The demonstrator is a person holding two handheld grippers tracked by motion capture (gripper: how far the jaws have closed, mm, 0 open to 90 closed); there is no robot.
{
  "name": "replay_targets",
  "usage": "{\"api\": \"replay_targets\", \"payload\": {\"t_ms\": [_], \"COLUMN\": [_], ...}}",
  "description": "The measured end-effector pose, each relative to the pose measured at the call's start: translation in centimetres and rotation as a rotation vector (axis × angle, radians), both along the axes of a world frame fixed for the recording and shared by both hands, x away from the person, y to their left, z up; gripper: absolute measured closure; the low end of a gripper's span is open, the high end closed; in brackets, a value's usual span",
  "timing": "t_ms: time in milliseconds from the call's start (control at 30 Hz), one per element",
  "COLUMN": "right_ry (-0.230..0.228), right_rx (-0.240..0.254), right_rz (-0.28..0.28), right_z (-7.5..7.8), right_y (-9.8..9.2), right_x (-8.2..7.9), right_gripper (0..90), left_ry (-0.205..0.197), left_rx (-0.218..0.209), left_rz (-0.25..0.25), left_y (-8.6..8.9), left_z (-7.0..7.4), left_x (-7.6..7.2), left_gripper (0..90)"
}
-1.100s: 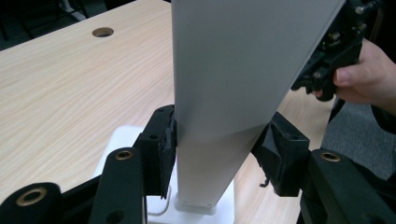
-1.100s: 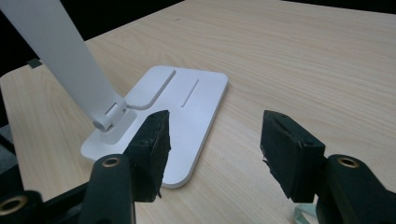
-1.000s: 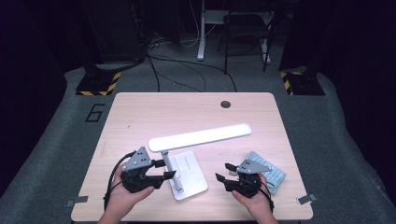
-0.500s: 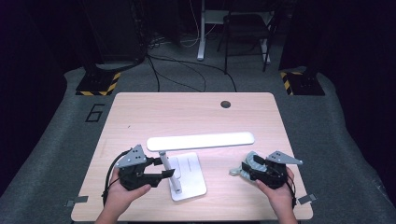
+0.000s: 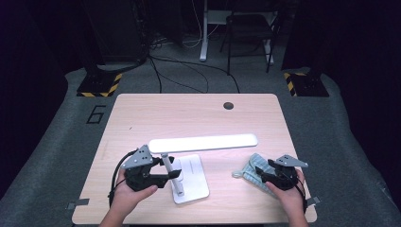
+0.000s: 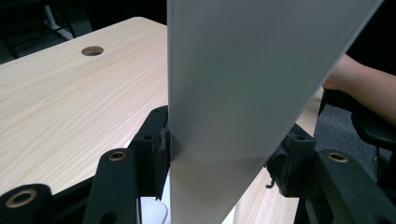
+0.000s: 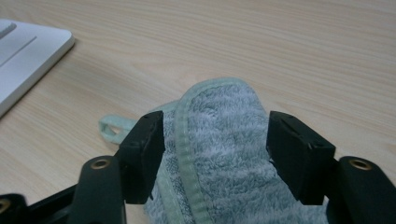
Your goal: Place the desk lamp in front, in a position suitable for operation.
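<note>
A recording lab — dark surroundings, a lit wooden surface (image 5: 198, 113) on grey floor covering marked "6" (image 5: 96, 114), hazard-striped stand bases (image 5: 99, 87) at ten and two o'clock, loose cables (image 5: 189, 71) at twelve.

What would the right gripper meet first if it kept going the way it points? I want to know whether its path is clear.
The right gripper would meet the folded grey-green towel first: it already lies between the open jaws. Beyond it, probably bare table.

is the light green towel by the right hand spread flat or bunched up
Bunched up. The light green terry towel sits in a rumpled heap on the wooden table, its hemmed edge curving over the top and its hanging loop poking out sideways.
</note>
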State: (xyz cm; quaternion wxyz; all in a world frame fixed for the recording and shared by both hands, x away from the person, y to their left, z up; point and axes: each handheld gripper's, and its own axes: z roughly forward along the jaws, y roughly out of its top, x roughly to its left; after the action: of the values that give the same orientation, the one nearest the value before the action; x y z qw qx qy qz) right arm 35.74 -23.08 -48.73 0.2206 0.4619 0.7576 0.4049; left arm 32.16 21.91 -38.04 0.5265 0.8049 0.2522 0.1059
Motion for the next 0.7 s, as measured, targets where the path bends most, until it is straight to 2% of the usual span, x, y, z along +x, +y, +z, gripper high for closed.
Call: {"api": "replay_targets", "payload": {"t_ms": [67, 167, 233, 433, 467, 533, 600, 700], "right_ry": [-0.006, 0.026, 0.029, 0.055, 0.064, 0.094, 0.090, 0.090], "right_rx": [0.001, -0.021, -0.051, -0.078, -0.071, -0.088, -0.108, -0.115], "right_rz": [0.003, 0.046, 0.087, 0.162, 0.156, 0.144, 0.161, 0.157], "right_z": [-0.3, -0.7, -1.0, -1.8, -1.9, -2.3, -2.5, -2.7], "right_y": [0.1, 0.1, 0.3, 0.9, 1.0, 1.2, 1.1, 1.4], "right_x": [0.0, 0.0, -0.1, -0.5, -0.5, -0.5, -0.5, -0.7], "right_gripper": [38.1, 39.9, 39.8, 36.5, 33.9, 31.9, 31.3, 30.2], "left_ry": [-0.002, -0.003, -0.007, -0.008, -0.007, -0.002, -0.004, 0.001], "left_rx": [0.001, 0.005, -0.002, -0.013, -0.015, -0.016, -0.018, -0.019], "left_rz": [0.000, -0.004, -0.002, 0.000, -0.001, -0.007, -0.007, -0.007], "left_y": [0.0, 0.0, -0.1, 0.1, 0.1, 0.1, 0.1, 0.0], "left_z": [0.0, 0.0, 0.0, 0.2, 0.3, 0.3, 0.3, 0.3], "left_x": [0.0, 0.0, 0.0, 0.1, 0.1, 0.2, 0.2, 0.3], "left_gripper": [47.3, 47.2, 47.1, 47.1, 47.0, 47.0, 46.9, 46.8]}}
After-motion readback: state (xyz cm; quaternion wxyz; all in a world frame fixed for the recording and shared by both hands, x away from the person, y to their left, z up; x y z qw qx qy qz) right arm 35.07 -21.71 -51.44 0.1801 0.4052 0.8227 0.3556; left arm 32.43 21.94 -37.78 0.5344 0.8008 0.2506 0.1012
